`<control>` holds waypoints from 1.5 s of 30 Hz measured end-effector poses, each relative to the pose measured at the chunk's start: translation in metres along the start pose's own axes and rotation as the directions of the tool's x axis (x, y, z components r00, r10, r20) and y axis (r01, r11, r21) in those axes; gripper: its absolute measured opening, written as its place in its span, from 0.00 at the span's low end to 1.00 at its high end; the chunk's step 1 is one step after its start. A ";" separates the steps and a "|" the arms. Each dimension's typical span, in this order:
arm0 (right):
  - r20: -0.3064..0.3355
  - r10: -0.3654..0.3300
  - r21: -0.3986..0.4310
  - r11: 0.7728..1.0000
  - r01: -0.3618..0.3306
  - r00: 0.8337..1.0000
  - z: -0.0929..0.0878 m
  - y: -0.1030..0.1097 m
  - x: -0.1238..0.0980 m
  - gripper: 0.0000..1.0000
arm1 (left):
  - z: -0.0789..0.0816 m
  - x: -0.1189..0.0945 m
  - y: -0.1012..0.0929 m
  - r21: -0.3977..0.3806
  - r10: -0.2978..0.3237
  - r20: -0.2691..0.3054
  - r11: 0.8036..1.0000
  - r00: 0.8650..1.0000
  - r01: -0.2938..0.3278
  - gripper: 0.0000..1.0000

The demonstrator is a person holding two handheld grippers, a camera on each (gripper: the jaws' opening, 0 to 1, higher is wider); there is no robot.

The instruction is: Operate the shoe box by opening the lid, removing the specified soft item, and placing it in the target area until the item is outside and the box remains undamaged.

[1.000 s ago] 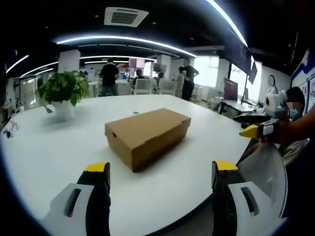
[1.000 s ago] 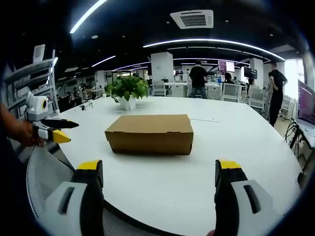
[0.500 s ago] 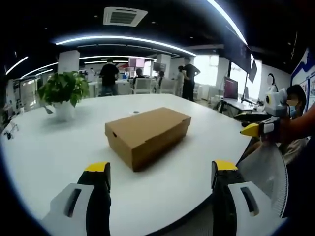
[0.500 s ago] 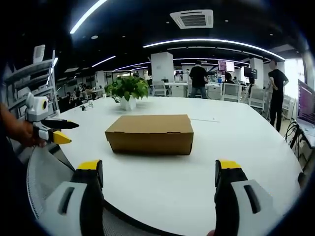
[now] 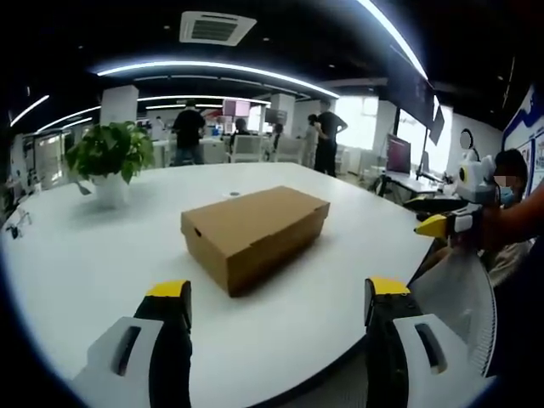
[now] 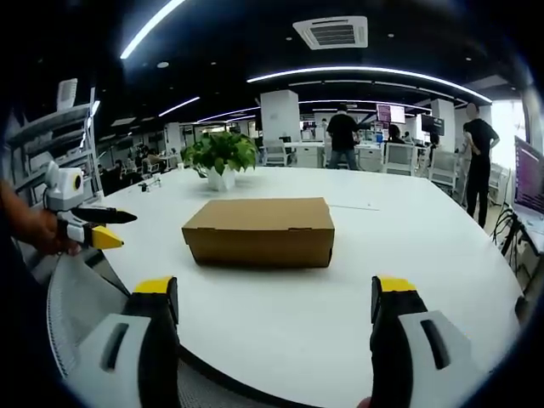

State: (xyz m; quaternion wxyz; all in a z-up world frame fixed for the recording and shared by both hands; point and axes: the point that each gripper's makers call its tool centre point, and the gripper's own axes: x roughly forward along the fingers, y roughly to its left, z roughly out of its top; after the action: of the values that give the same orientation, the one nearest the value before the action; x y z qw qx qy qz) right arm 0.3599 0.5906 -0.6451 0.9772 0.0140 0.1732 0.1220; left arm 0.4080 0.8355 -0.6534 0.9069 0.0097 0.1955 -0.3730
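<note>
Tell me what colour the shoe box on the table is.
Plain brown cardboard; the shoe box shows best in the right gripper view, lid shut.

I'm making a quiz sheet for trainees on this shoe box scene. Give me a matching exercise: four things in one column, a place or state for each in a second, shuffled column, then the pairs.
Things
1. shoe box
2. potted plant
3. left gripper
4. right gripper

Places or states
A. leafy green, in a white pot on the table beyond the box
B. lid closed, alone mid-table
C. open, facing the box's long side
D. open, facing a corner of the box

Pairs: 1-B, 2-A, 3-D, 4-C
</note>
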 end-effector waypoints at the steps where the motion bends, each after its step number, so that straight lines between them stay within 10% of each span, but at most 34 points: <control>1: 0.001 0.000 0.000 1.000 0.000 1.000 0.000 0.000 0.000 0.89 | 0.000 0.000 0.000 0.000 0.000 0.000 1.000 1.000 0.000 0.85; 45: -0.011 0.015 0.021 1.000 -0.015 1.000 0.001 0.002 0.002 0.90 | 0.002 0.001 0.009 -0.052 0.012 -0.008 0.999 1.000 -0.012 0.85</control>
State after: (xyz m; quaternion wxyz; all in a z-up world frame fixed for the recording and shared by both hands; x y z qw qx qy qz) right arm 0.3618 0.5933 -0.6450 0.9750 0.0250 0.1800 0.1277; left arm 0.4153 0.8409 -0.6533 0.9084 -0.0110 0.2086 -0.3623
